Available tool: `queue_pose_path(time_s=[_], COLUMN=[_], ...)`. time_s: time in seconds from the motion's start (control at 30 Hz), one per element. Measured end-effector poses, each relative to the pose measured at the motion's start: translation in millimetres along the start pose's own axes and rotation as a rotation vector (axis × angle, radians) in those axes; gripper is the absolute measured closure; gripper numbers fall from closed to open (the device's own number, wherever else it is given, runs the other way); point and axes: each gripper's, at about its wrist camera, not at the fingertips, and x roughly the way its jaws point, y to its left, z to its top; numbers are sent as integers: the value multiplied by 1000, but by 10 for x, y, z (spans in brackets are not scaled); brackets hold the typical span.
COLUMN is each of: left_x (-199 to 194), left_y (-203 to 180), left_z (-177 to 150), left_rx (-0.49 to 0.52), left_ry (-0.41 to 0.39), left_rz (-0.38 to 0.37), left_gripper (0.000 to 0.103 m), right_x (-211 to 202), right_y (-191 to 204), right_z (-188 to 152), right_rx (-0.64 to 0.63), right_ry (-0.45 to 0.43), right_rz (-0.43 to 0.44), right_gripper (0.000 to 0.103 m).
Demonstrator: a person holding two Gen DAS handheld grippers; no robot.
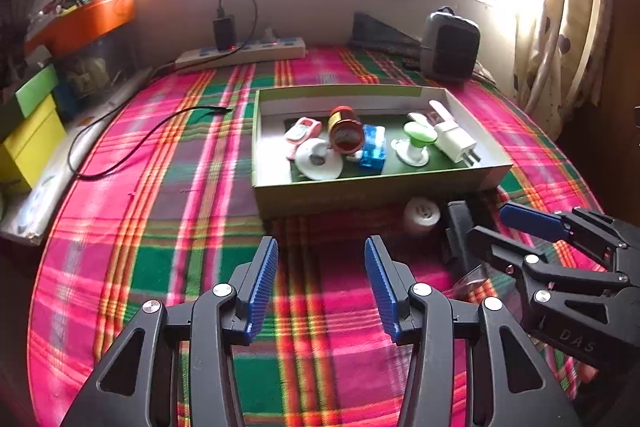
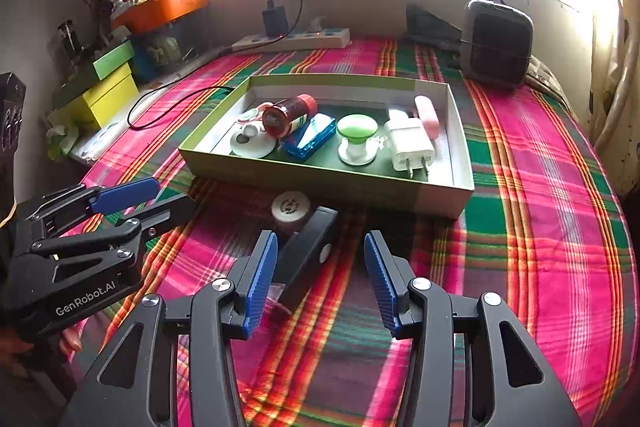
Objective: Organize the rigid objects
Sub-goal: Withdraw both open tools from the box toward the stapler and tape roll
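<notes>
i am holding both grippers low over the plaid bedspread (image 1: 160, 163), each tipped downward toward the shallow green box (image 2: 320, 183) lying in the middle of the cloth. my left gripper (image 1: 322, 283) is standing spread, its blue pads apart with only the pink and green checks showing between them, gripping nothing. my right gripper (image 2: 320, 279) is likewise standing open and empty, though the near end of a black rectangular object (image 2: 306, 259) is lying on the cloth just ahead of its left pad, not touched by either pad as far as i can tell. just beyond that black piece, a small white round container (image 2: 291, 207) is sitting on the bedspread close against the box's near wall, outside the box. inside the box things are lying crowded together: a red-capped jar (image 2: 290, 115) on its side, a blue transparent case (image 2: 310, 137) just beside it, a white disc (image 2: 252, 143) at the left end, a green-topped white knob (image 2: 357, 139), a white plug adapter (image 2: 410, 145) with its prongs pointing at me, and a pink oblong piece (image 2: 427, 115) behind the adapter (a pink toy phone (image 1: 303, 133) is showing at the left in the other view). farther back, a white power strip (image 1: 242, 53) is lying along the wall with a black charger plugged in, and a grey speaker-like box (image 1: 452, 45) is standing at the right corner.
</notes>
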Motion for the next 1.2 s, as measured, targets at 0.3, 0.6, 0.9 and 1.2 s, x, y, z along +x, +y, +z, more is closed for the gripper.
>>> queue_pose_path(time_s=[0.3,0.6,0.9,1.2], left_x=[-2,2,35,69], left_y=[207,262,266,240], left_z=[-128,-184,-179,-168], left_rx=[-66,-93,-99,-101], left_ry=[16,18,26,42], left_rz=[-37,-72,-78,-86], left_gripper=[58,58,58,58], right_x=[46,202,312,294], right_y=[24,62,102,71], right_z=[4,20,-1,-44], right_rx=[72,89,64,43], right_ry=[-2,34,68,68], right_rz=[-21,-32,-74,-119], right_gripper=[56,56,56,56])
